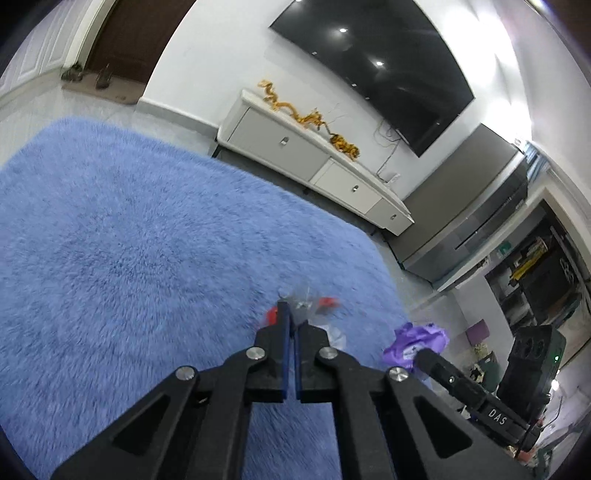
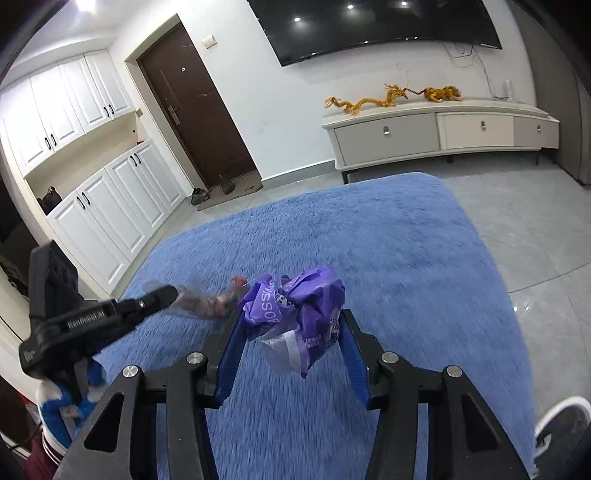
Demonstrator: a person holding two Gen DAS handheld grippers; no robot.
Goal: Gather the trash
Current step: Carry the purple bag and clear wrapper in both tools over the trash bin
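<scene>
My left gripper (image 1: 293, 317) is shut on a clear plastic wrapper with red print (image 1: 314, 306), held above the blue shaggy rug (image 1: 129, 240). In the right wrist view the left gripper (image 2: 173, 291) shows at the left with the wrapper (image 2: 214, 299) hanging from its tip. My right gripper (image 2: 291, 321) is shut on a crumpled purple plastic bag (image 2: 299, 314), which bulges between the blue pads (image 2: 231, 354). The purple bag (image 1: 413, 343) and the right gripper's body also show at the lower right of the left wrist view.
A white TV cabinet (image 2: 436, 129) with golden dragon figures (image 2: 391, 98) stands under a wall TV (image 2: 369, 26). A brown door (image 2: 195, 110) with shoes (image 2: 210, 188) and white cupboards (image 2: 103, 206) are at the left. Grey tile floor (image 2: 524, 229) surrounds the rug. A shoe (image 2: 561, 424) is at lower right.
</scene>
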